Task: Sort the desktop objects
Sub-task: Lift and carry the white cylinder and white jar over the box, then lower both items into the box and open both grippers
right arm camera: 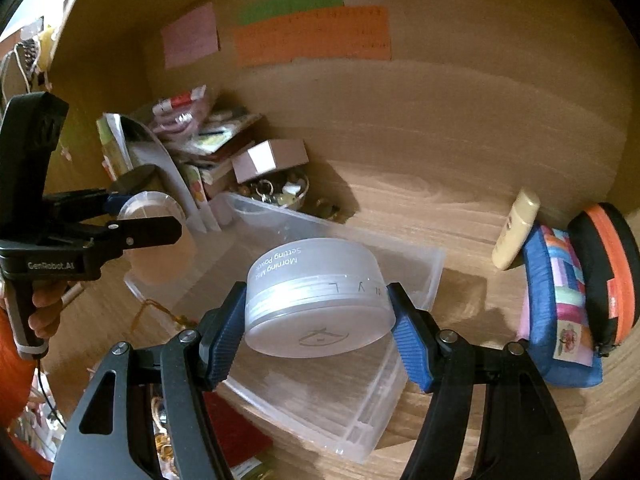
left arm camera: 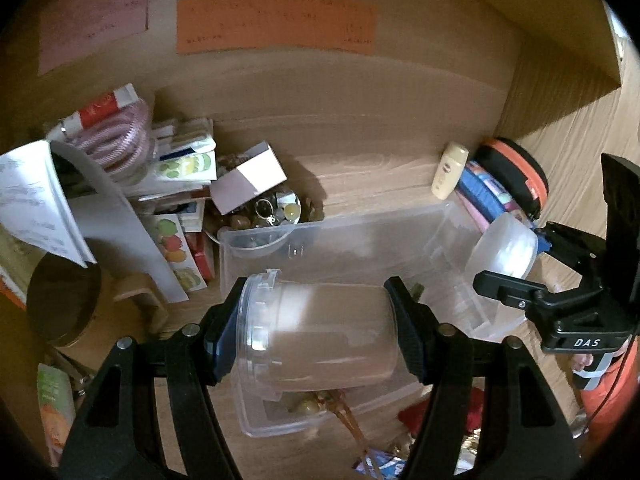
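Note:
My left gripper (left arm camera: 316,328) is shut on a clear plastic jar (left arm camera: 320,332), held on its side above a clear plastic bin (left arm camera: 400,224) on the wooden desk. My right gripper (right arm camera: 318,320) is shut on a frosted round powder jar (right arm camera: 316,300), held upside down over the same bin (right arm camera: 400,272). The right gripper with its powder jar (left arm camera: 504,248) shows at the right of the left wrist view. The left gripper with the clear jar (right arm camera: 154,236) shows at the left of the right wrist view.
A pile of boxes, papers and a bowl of trinkets (left arm camera: 276,208) fills the back left corner. A cream bottle (right arm camera: 516,232), a blue patchwork pouch (right arm camera: 560,308) and an orange-black case (right arm camera: 612,272) stand at the right. A beaded string (left arm camera: 320,404) lies in the bin.

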The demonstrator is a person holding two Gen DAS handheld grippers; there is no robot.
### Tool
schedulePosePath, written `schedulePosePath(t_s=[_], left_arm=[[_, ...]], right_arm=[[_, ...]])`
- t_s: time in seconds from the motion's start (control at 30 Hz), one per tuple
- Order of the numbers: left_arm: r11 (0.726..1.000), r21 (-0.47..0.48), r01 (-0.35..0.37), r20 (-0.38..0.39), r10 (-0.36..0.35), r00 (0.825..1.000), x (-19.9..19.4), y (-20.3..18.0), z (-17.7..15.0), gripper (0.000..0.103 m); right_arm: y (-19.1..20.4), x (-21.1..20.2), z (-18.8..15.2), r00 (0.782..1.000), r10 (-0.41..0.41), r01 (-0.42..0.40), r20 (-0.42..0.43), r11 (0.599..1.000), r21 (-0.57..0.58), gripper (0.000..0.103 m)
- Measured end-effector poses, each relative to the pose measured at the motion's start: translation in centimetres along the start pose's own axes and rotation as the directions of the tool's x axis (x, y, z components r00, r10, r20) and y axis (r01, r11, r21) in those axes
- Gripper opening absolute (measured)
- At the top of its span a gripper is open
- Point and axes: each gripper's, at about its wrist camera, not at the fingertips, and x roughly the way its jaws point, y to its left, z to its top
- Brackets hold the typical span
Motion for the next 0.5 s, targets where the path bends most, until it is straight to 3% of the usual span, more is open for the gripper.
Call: schedulePosePath(t_s=[0.5], left_arm=[[0.999, 0.047, 0.022, -0.088, -0.018, 0.996, 4.3, -0.6, -0.5, 0.066]], right_arm=[[0.1, 3.8, -1.5, 0.992, 0.056, -0.057, -0.116, 0.998, -0.001, 0.065]])
